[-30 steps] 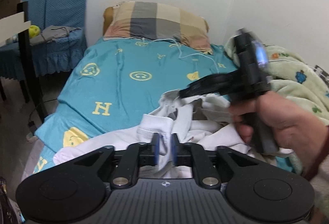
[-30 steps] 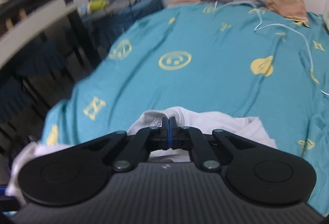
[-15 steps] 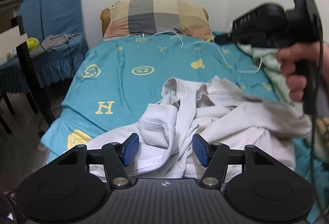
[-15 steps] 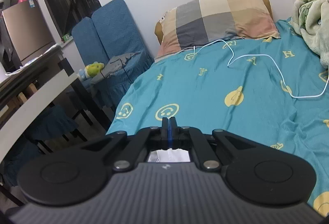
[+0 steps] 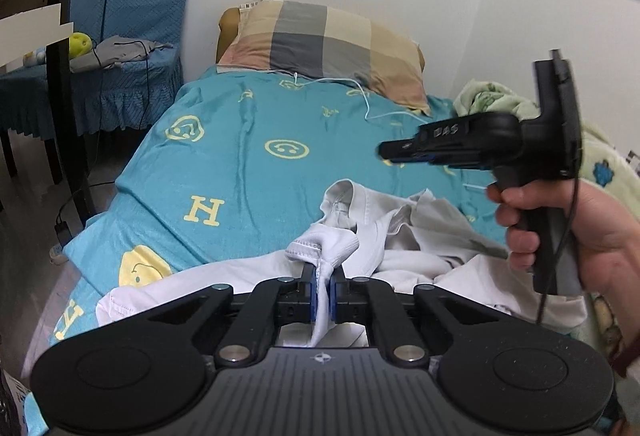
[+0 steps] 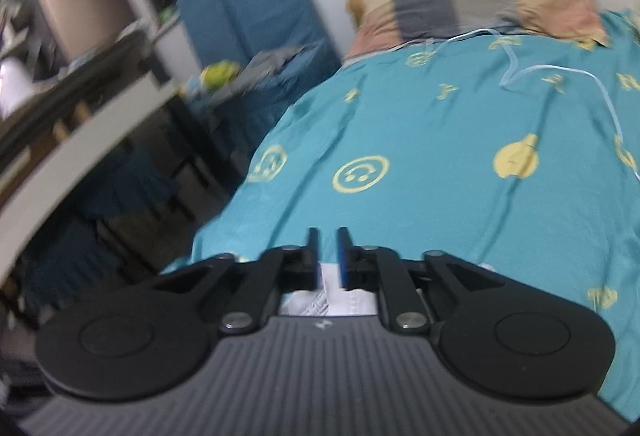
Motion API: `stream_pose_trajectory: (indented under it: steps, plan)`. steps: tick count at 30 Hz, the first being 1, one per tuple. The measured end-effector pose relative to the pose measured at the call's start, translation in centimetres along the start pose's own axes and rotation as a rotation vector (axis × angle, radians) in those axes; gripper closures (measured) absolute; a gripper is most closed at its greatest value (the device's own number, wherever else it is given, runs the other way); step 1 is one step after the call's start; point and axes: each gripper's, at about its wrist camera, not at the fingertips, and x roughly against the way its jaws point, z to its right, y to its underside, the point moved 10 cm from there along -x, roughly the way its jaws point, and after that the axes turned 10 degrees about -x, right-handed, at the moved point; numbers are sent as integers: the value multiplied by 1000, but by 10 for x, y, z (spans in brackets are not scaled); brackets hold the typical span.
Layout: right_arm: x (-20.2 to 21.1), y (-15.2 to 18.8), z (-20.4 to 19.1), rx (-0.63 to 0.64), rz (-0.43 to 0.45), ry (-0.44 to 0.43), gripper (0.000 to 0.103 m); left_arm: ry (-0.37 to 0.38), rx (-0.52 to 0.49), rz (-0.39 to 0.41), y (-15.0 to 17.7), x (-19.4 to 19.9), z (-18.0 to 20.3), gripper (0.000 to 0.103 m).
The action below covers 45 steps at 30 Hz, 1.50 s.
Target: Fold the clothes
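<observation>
- Bed: teal sheet serves as the work surface. The far half is flat, probably where the fold gets laid out.
- Pillow at the head and green blanket on the right edge both sit away from the work zone. A white cable trails from the pillow across the sheet and could snag cloth spread that far up.
- Shirt: white and crumpled, bunched at the near end of the bed with its hem hanging toward the foot. Not flattened yet, so I'd call folding barely started.
- Right gripper: held in the air above the shirt, aimed left. Its jaws stand slightly apart with nothing between them, so probably lining up a second grab point. Right wrist view is blurred.
- Left gripper: clamped on a gathered fold of shirt, which bulges up above the pads. Looks like the anchor corner for pulling the cloth taut.
</observation>
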Motion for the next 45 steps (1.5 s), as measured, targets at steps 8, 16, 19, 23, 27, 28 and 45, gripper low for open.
stream_pose_trajectory:
  steps: [8,16,19,23,27,28,45]
  plan:
    - [-21,-7,-11,332,-236,-93,57,10,-1,-13,3,-4,-1,97]
    - [-58,19,2,578,-524,-186,56,29,74,-37,5,-11,-11,97]
    - [-68,32,-2,621,-591,-226,56,35,94,-50,7,-16,-13,96]
    - [-81,41,6,590,-620,-209,54,34,115,-59,9,-21,-17,96]
    - [-71,36,4,464,-521,-224,92,28,144,-44,6,-21,-21,97]
    - [-67,37,4,436,-495,-212,92,25,152,-37,5,-21,-23,97]
    - [218,-64,-78,30,381,-111,96,12,169,401,-114,122,-25,98]
